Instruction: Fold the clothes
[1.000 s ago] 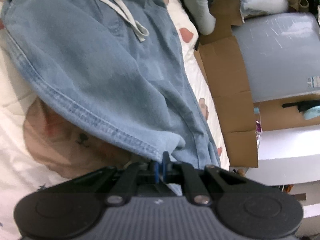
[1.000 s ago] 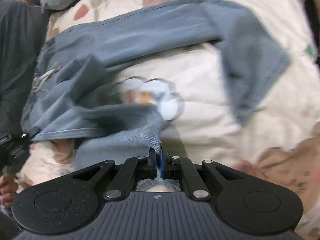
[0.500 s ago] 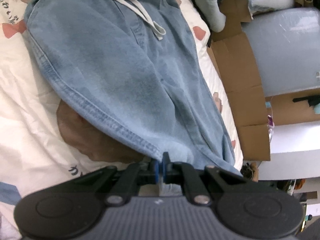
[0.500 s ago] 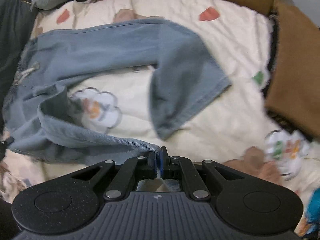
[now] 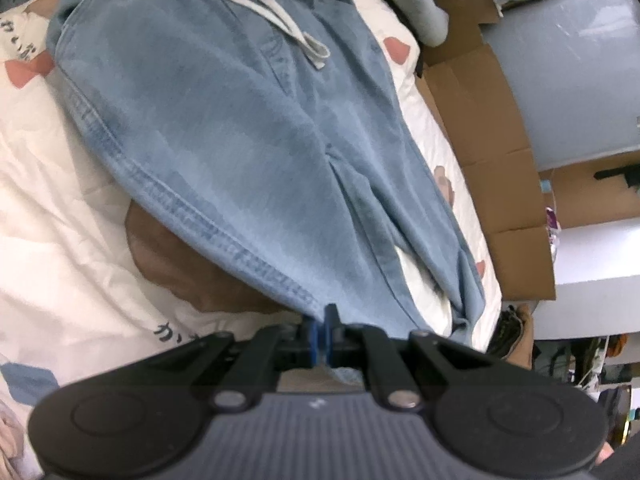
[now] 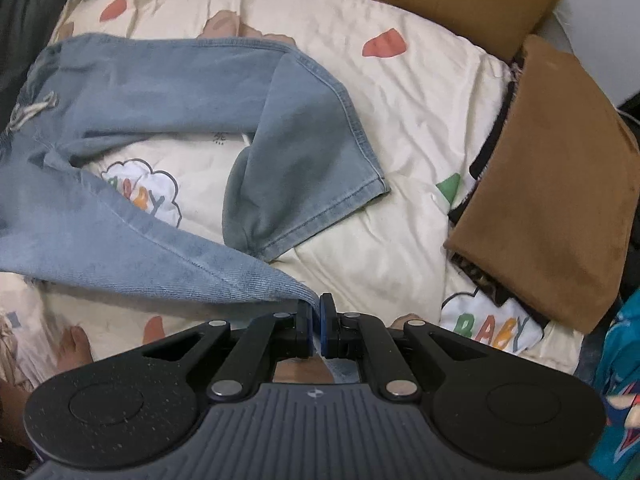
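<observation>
Two hand-held grippers are each clenching denim: the left hand-held gripper (image 5: 320,328) is pinching the hem of one leg of the jeans (image 5: 240,128), and the right hand-held gripper (image 6: 316,320) is nipping a corner of the other leg. The jeans are lying spread on the bed (image 6: 420,120), waistband and drawstring (image 5: 276,20) toward its far end. One leg is doubling back, its hem pointing at the bed's edge, where cardboard (image 5: 492,160) is crowding the side. Bare quilt is lying open beside the hem.
</observation>
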